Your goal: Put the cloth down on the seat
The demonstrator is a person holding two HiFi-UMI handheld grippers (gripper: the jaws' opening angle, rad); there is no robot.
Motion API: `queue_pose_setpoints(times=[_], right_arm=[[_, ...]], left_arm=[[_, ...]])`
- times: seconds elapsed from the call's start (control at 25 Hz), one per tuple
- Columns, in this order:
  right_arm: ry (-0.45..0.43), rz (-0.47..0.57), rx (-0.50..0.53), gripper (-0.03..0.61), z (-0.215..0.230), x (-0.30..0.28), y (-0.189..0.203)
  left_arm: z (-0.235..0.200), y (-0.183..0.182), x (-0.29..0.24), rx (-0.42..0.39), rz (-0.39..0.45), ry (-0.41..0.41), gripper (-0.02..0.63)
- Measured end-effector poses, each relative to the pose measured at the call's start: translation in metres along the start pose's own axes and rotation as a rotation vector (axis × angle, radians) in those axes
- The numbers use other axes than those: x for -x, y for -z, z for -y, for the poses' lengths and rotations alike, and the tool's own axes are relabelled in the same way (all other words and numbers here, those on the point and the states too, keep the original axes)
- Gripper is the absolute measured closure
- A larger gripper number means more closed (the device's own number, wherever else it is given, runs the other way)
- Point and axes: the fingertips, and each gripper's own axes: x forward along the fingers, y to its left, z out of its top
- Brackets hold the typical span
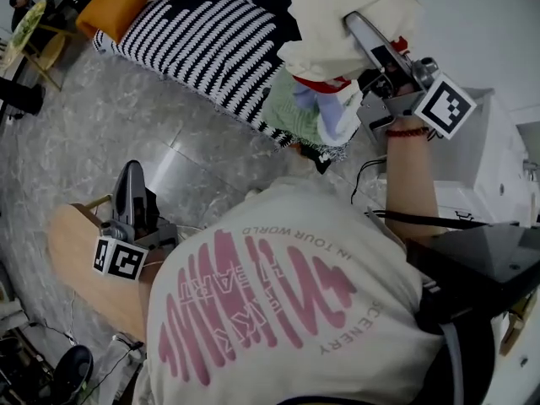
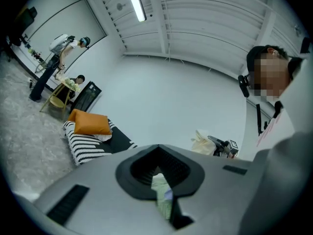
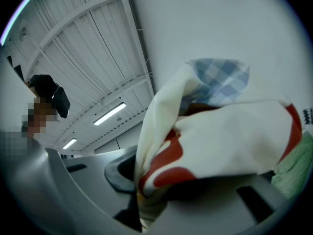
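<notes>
My right gripper (image 1: 352, 18) is raised over the near end of the seat and is shut on a cream cloth (image 1: 337, 24) with red patches and a blue check part. In the right gripper view the cloth (image 3: 225, 136) bunches between the jaws (image 3: 142, 199) and hides most of what lies beyond. The seat (image 1: 202, 32) is a low black-and-white striped cushion, also seen in the left gripper view (image 2: 88, 143). My left gripper (image 1: 131, 171) hangs low at the left, jaws together with nothing in them (image 2: 159, 177), pointing toward the seat.
A pile of green and pale clothes (image 1: 295, 112) lies on the seat's near end. An orange pillow (image 1: 118, 2) sits at its far end. A white cabinet (image 1: 498, 159) stands at the right, a wooden stool (image 1: 72, 243) at lower left, a chair (image 1: 42, 49) far left.
</notes>
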Motion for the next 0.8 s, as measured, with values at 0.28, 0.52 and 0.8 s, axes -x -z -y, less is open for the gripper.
queue_pose_setpoints(times=[0.28,0.52,0.8], right_arm=[[-0.050,-0.008,0.016,0.477,-0.005,-0.022,-0.009],[-0.046,-0.058,-0.047,0.477,0.041,-0.046,-0.004],[0.048,-0.252,-0.221,0.477,0.127,-0.036,0.067]], left_arm=[[-0.003,-0.004,0.015,-0.004,0.049,-0.052,0.606],[0.002,-0.004,0.012,0.002,0.080,-0.136,0.606],[0.014,0.005,-0.002,0.013,0.072,-0.209,0.606]])
